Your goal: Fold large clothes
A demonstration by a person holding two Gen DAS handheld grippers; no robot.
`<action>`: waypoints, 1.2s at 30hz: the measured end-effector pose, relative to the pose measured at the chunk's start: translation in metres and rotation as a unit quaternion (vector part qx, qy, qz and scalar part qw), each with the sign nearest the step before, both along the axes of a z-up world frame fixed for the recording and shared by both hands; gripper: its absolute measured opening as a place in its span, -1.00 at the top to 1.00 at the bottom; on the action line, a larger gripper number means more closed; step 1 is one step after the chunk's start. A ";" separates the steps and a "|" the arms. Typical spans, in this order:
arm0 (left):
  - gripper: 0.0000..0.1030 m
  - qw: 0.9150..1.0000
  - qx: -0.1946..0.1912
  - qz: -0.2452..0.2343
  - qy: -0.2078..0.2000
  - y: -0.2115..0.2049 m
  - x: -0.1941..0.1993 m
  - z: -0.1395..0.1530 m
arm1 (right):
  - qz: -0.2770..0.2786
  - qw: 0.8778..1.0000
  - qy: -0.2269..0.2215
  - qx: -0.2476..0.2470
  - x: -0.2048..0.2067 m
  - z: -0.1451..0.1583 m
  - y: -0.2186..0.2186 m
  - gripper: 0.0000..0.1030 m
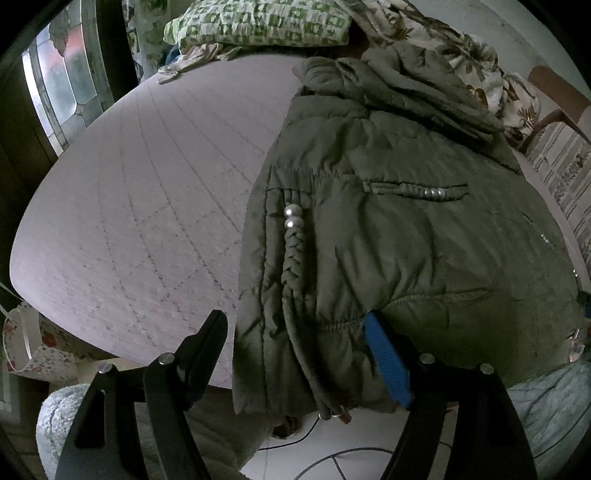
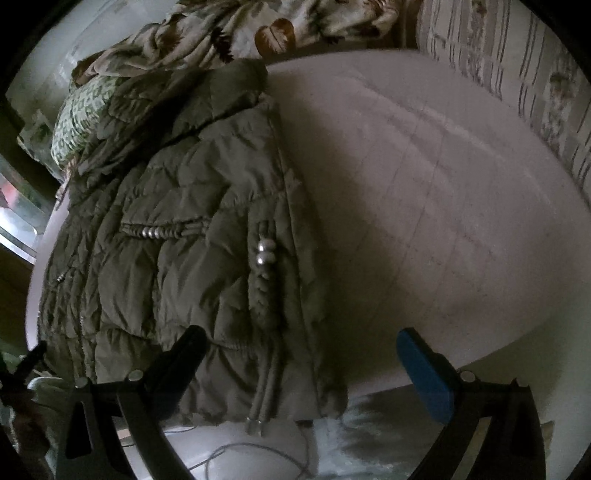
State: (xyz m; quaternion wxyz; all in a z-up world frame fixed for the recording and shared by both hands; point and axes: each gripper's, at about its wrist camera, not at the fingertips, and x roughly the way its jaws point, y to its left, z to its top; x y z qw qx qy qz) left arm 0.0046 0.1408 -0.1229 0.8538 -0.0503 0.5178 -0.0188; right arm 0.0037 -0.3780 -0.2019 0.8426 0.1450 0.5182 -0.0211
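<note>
Olive quilted jacket [image 1: 388, 229] lies on the bed [image 1: 129, 206], its hem hanging over the near edge. It looks puffy, soft and a bit slippery; the bunched hem seems the best hold. Left gripper [image 1: 299, 354] gapes wide around that hem, apparently gripping nothing. Right gripper [image 2: 299, 354] is wide open too, empty, at the hem's corner.

Pale quilted mattress [image 1: 147, 192] with stitched diamond lines. Green-and-white checked pillow [image 1: 258, 22] at far edge. Leaf-print blanket [image 1: 480, 70] bunched beside pillow. Striped patterned cushion [image 2: 517, 74] along mattress side. Leaded-glass window [image 1: 62, 85] beyond bed. Floral paper bag [image 1: 26, 339] below mattress corner. Thin cable [image 1: 332, 458] on pale floor.
</note>
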 end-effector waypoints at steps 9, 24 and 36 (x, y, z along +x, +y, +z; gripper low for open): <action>-0.50 1.000 -0.023 0.008 0.017 0.003 0.007 -0.009 | 0.006 0.999 0.012 0.037 0.014 -0.015 0.006 -1.00; -0.16 0.998 -0.042 -0.006 0.036 -0.005 0.016 -0.018 | 0.052 0.998 0.021 0.028 0.026 -0.019 0.040 -0.24; 0.62 0.996 -0.085 -0.028 0.028 -0.006 0.011 -0.002 | 0.063 0.998 0.005 0.023 0.019 -0.002 0.040 0.44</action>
